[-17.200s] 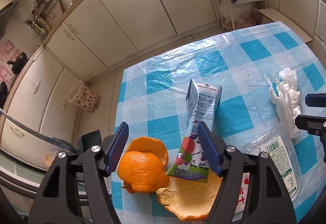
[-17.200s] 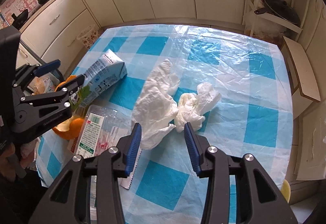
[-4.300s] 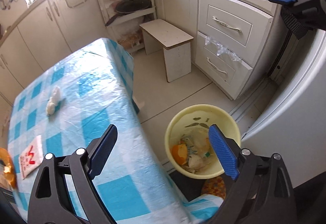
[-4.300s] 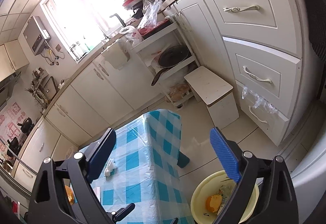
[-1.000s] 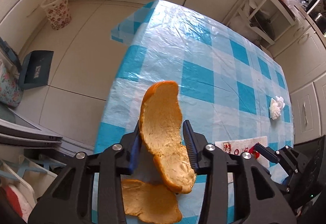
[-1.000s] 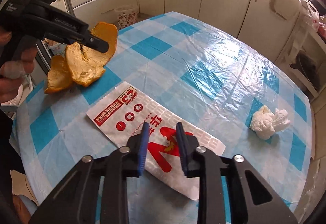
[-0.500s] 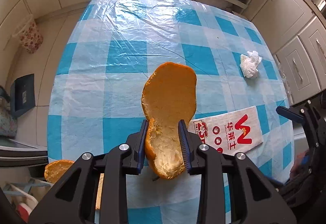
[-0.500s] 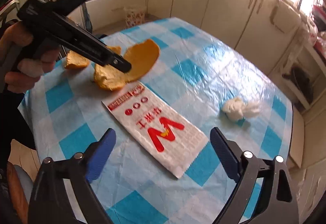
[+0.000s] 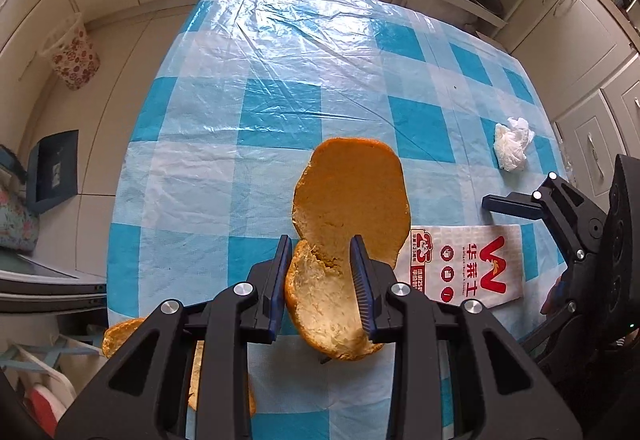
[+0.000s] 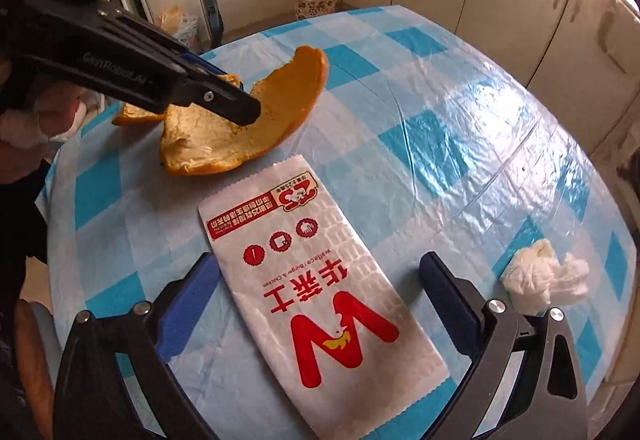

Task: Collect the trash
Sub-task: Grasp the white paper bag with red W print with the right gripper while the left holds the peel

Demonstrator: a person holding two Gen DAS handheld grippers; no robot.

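Clearing the desk (image 9: 280,52): left gripper (image 9: 321,272) holds a peel (image 9: 352,196) in narrow jaws. Right gripper (image 10: 320,304), its jaws just opened wide, straddles the wrapper (image 10: 316,292) untouched; closing on it likely comes next.

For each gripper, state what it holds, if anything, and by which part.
The left gripper is shut on the large orange peel, clamping its near end. The right gripper, jaws just opened wide, holds nothing; the paper bag lies flat between its fingers.

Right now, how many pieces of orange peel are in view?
2. One peel is clamped in the left gripper; the second peel lies on the table's edge behind it, partly hidden.
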